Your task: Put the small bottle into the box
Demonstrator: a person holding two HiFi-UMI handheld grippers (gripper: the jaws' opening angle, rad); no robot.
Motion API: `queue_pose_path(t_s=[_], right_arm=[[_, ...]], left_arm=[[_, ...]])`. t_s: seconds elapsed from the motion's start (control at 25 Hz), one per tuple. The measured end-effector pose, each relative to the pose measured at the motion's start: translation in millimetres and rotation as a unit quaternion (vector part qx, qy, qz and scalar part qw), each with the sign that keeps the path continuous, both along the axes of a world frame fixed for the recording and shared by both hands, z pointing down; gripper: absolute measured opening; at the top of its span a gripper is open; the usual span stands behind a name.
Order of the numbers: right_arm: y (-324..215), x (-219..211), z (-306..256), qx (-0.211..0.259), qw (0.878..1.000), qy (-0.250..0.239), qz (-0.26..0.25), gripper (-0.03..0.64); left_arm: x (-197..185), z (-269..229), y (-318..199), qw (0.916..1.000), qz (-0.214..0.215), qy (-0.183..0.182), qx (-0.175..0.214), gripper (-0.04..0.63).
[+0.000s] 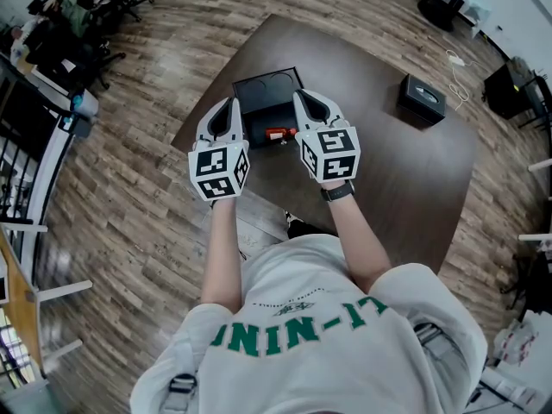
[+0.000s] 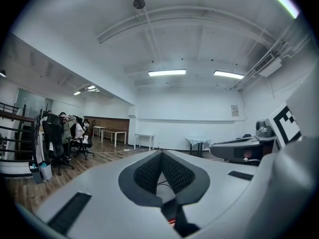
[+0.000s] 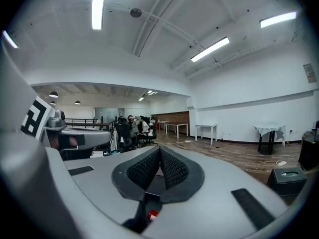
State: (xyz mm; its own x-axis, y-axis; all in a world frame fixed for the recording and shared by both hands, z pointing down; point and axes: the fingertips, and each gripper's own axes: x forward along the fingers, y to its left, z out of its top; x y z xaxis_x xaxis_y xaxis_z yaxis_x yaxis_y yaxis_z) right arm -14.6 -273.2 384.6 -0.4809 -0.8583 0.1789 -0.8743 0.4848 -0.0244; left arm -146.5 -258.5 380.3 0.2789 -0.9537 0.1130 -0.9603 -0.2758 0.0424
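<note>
Head view first: both tools were up in front of the person, side by side above the dark brown wooden surface [image 1: 371, 175]. The left tool [image 1: 232, 103] and the right tool [image 1: 299, 97] pointed away from the person, their tips over the open black rectangular box [image 1: 266, 89]. And there was the small bottle with red on it [image 1: 277, 134], lying below and between the two tools, right at the box's near edge. Whether it was inside or just outside, I could not tell. A second, closed black box [image 1: 422, 97] sat well off to the right of the right tool.

Over to the left gripper view: the ribbed black pads [image 2: 148, 172] were pressed tip to tip, clenched on nothing. The right tool showed just beside it, on its right.

Right gripper view, same story: the pads [image 3: 144, 168] met at the tips, clenched and empty. The left tool sat close on its left, and the closed black box was low to its right.
</note>
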Motion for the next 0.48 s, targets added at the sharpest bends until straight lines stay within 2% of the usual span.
queue_pose_path(t_s=[0.16, 0.48], right_arm=[[5.2, 0.8, -3.1, -0.001, 1.000, -0.012, -0.002, 0.015], [6.5, 6.5, -1.8, -0.001, 1.000, -0.004, 0.002, 0.015]], left_arm=[[2.1, -1.1, 5.1, 1.0000, 0.003, -0.002, 0.000, 0.012], [7.5, -2.7, 4.8, 1.0000, 0.004, -0.002, 0.001, 0.012]])
